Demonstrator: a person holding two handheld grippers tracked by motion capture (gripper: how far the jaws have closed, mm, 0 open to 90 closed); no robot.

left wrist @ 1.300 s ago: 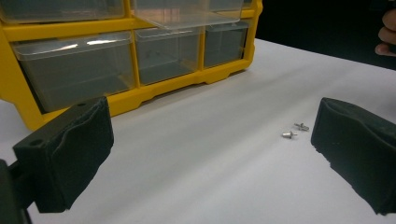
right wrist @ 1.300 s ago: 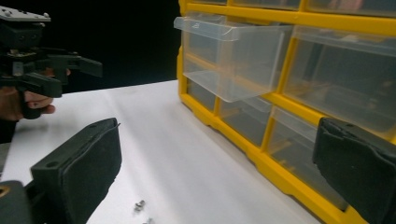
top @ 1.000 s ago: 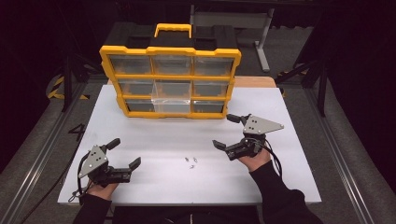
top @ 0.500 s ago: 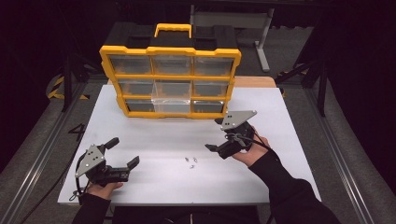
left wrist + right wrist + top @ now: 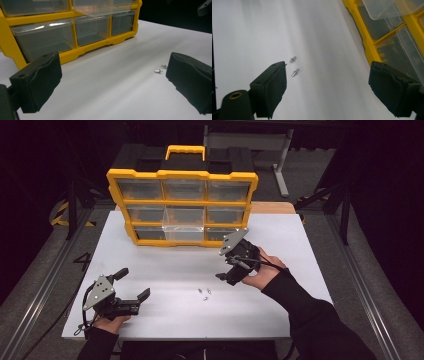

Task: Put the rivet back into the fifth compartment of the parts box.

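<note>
Two small metal rivets (image 5: 204,292) lying loose on white counter (image 5: 165,320), centre-low in high view, just left of right claw (image 5: 223,276). Judged light, rigid, smooth, prone to rolling or skidding; best pinched across shank, one at a time. Right claw wide, just been narrowing, nothing between pads. Left claw (image 5: 134,286) wide, empty, lower left. Yellow drawer organizer (image 5: 182,175) upper centre.

The 2 small screws (image 5: 295,72) look like shiny bare metal. The organizer (image 5: 182,207) is glossy yellow plastic with clear smooth drawers. The desk (image 5: 165,265) is matt white. The jaws wear matt black, slightly rough padding.
</note>
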